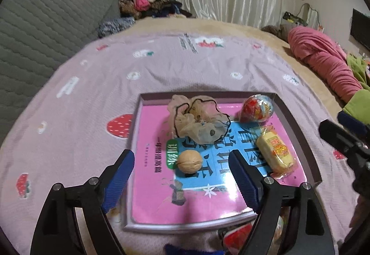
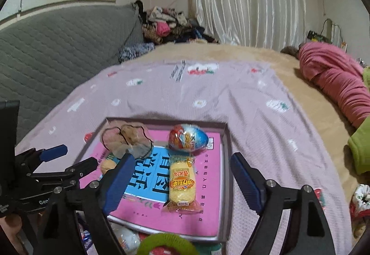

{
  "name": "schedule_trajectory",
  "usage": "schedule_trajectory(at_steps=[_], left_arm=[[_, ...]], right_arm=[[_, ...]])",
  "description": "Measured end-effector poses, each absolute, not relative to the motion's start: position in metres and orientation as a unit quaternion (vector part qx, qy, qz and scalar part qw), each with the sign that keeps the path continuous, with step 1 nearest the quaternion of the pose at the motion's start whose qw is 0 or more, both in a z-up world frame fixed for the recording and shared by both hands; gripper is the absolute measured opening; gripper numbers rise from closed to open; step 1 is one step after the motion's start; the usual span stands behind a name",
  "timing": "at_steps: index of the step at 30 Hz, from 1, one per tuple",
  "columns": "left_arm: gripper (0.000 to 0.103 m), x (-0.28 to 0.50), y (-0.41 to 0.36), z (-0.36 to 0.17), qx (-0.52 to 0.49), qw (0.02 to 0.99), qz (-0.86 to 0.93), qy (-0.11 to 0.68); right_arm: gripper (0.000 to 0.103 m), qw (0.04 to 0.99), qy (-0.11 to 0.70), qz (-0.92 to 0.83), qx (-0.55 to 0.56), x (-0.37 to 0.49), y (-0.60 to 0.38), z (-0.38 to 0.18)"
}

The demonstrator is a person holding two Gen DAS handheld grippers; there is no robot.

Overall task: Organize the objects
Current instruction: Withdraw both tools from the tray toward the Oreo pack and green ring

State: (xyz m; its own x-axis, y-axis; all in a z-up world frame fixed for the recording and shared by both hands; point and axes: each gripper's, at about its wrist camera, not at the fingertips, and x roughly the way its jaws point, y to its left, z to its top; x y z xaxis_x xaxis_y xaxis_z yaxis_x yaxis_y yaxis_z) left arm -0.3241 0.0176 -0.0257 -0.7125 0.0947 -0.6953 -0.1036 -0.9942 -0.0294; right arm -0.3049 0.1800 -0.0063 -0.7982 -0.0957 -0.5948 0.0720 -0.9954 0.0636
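The shallow grey cardboard tray (image 1: 298, 125) lies on the pink strawberry-print bedsheet (image 1: 92, 102). It contains a tan walnut (image 1: 189, 161), a beige sheer scrunchie (image 1: 198, 116), a foil-wrapped egg (image 2: 187, 137) and a yellow wrapped cake (image 2: 181, 182). Left tongs (image 1: 181, 180) and right tongs (image 2: 182, 183) are released, grasping nothing.

The shallow grey tray (image 1: 298, 130) lies flat on the bed, lined with a pink and blue printed sheet. Four items rest inside it. A crumpled beige mesh scrunchie (image 1: 198, 116) with black edging lies at the far edge, left of centre. A foil-wrapped egg (image 1: 256, 108), red and blue, sits in the far right corner. A yellow wrapped cake (image 1: 275, 153) lies along the right edge, lengthwise. A whole walnut (image 1: 190, 161) sits near the tray's centre, apart from the others.
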Motion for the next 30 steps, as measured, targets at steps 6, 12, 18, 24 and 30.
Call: schedule_trajectory(at_steps=[6, 12, 18, 24, 30], left_arm=[[0.085, -0.290, 0.007, -0.008, -0.359, 0.052, 0.932, -0.012], [0.085, -0.254, -0.004, 0.010, -0.361, 0.045, 0.931, -0.015], [0.085, -0.219, -0.021, 0.029, -0.367, 0.033, 0.929, -0.018], [0.085, -0.180, -0.027, 0.057, -0.360, 0.031, 0.932, -0.010], [0.085, -0.138, -0.025, 0.082, -0.348, 0.028, 0.937, 0.005]], right_arm=[[0.089, 0.039, 0.004, -0.955, 0.293, -0.273, 0.171, 0.018], [0.090, 0.021, 0.030, -0.953, 0.300, -0.249, 0.163, 0.031], [0.090, 0.020, 0.046, -0.953, 0.298, -0.217, 0.153, 0.057], [0.091, 0.020, 0.064, -0.957, 0.282, -0.177, 0.144, 0.088], [0.095, 0.016, 0.070, -0.961, 0.265, -0.134, 0.143, 0.107]])
